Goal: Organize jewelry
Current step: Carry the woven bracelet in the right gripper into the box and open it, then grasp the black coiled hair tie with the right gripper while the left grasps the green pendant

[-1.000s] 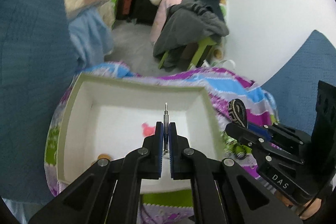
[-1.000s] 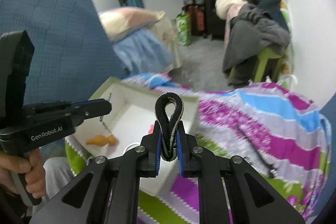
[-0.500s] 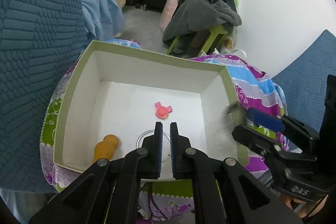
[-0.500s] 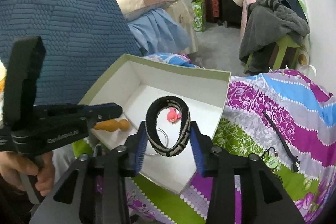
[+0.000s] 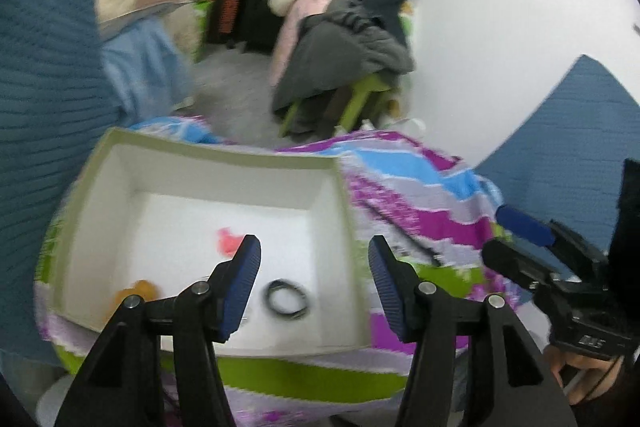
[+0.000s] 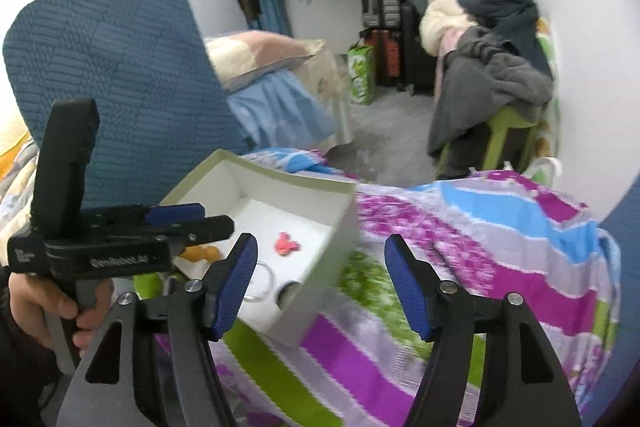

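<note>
A white box with a green rim [image 5: 224,151] sits on the striped bedspread; it also shows in the right wrist view [image 6: 336,189]. Inside lie a black beaded bracelet [image 5: 287,303], a pink charm [image 5: 229,242] [image 6: 286,245], an orange piece [image 5: 134,291] [image 6: 202,253] and a thin silver ring [image 6: 262,283]. My left gripper [image 5: 314,285] is open and empty above the box's near right corner. My right gripper [image 6: 320,281] is open and empty just right of the box. A dark thin jewelry piece [image 5: 404,239] lies on the bedspread right of the box.
The purple, blue and green striped bedspread [image 6: 500,239] covers the surface. A blue quilted cushion [image 6: 112,75] stands behind the box on the left. A green stool piled with clothes [image 6: 496,99] and suitcases stand on the floor beyond.
My right gripper opened and the black bracelet now lies in the box. My left gripper opened wide and no longer holds the thin piece. Both views shifted and tilted up.
</note>
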